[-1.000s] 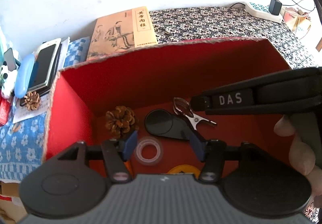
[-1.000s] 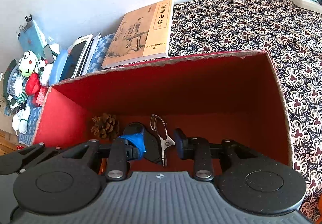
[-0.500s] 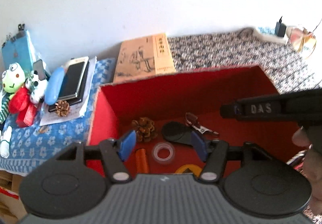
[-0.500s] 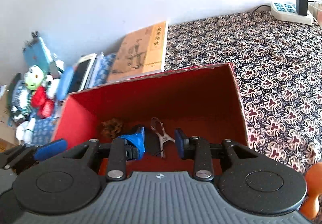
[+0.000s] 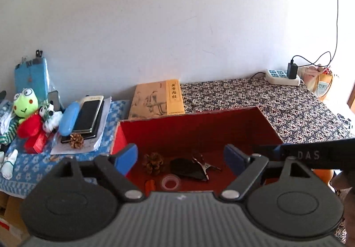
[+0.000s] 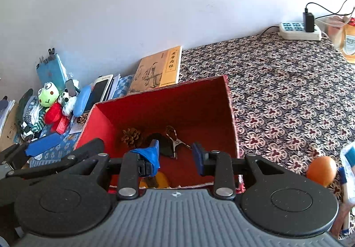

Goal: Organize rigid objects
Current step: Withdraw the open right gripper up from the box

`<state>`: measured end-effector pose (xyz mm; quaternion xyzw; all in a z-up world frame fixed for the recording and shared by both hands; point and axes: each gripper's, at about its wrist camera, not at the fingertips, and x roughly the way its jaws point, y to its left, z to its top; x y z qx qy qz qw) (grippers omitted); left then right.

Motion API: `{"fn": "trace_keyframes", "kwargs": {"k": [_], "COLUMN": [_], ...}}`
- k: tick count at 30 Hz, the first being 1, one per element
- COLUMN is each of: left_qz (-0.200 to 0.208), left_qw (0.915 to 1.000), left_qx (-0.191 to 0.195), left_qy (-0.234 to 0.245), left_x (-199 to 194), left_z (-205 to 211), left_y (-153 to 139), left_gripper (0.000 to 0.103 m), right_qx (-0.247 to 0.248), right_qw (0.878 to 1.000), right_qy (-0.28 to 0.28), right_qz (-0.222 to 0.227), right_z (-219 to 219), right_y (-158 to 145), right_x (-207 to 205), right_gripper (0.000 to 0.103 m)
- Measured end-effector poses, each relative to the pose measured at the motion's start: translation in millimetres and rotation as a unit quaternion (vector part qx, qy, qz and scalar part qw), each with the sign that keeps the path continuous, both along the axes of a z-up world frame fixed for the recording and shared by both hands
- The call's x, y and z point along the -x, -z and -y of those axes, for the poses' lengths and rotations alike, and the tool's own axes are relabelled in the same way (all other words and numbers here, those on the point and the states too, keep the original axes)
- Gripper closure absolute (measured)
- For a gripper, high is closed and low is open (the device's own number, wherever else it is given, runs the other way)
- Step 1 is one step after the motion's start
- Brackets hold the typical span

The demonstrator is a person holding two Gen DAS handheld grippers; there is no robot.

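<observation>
An open red box point(image 5: 199, 127) point(image 6: 168, 100) sits on the table. Inside lie a pine cone point(image 5: 153, 162) point(image 6: 131, 137), a black oval case point(image 5: 186, 168) point(image 6: 163, 144), a metal clip point(image 5: 205, 163) point(image 6: 175, 140), a clear tape ring point(image 5: 170, 182) and an orange piece point(image 5: 150, 185). My left gripper point(image 5: 180, 159) is open and empty above the box's near side. My right gripper point(image 6: 176, 156) is open and empty above the box; its arm crosses the left wrist view point(image 5: 310, 155).
A yellow book point(image 5: 158, 99) point(image 6: 158, 70) leans behind the box. Left of it are phones point(image 5: 88, 114), a blue case point(image 5: 69, 118), a second pine cone point(image 5: 76, 140) and plush toys point(image 5: 26, 111). A power strip point(image 6: 299, 30) sits far right, an orange ball point(image 6: 322, 169) near right.
Both grippers have pulled up and back from the box, so the box looks smaller and more wall shows. The clip now lies in the box. Both stay open.
</observation>
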<state>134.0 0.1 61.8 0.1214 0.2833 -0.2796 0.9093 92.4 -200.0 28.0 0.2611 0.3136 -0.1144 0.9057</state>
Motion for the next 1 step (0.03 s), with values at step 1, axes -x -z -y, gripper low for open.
{"fn": "trace_keyframes", "kwargs": {"k": [1], "left_qz": [-0.011], "left_qw": [0.9999], "left_qx": [0.002], "left_qy": [0.002], "left_x": [-1.1], "left_z": [0.5], "left_y": [0.1], "left_gripper": [0.017], "right_qx": [0.000], "right_qw": [1.000], "right_qy": [0.000], "right_qz": [0.000], "right_z": [0.0], "right_y": [0.0], "right_x": [0.0], "right_gripper": [0.087]}}
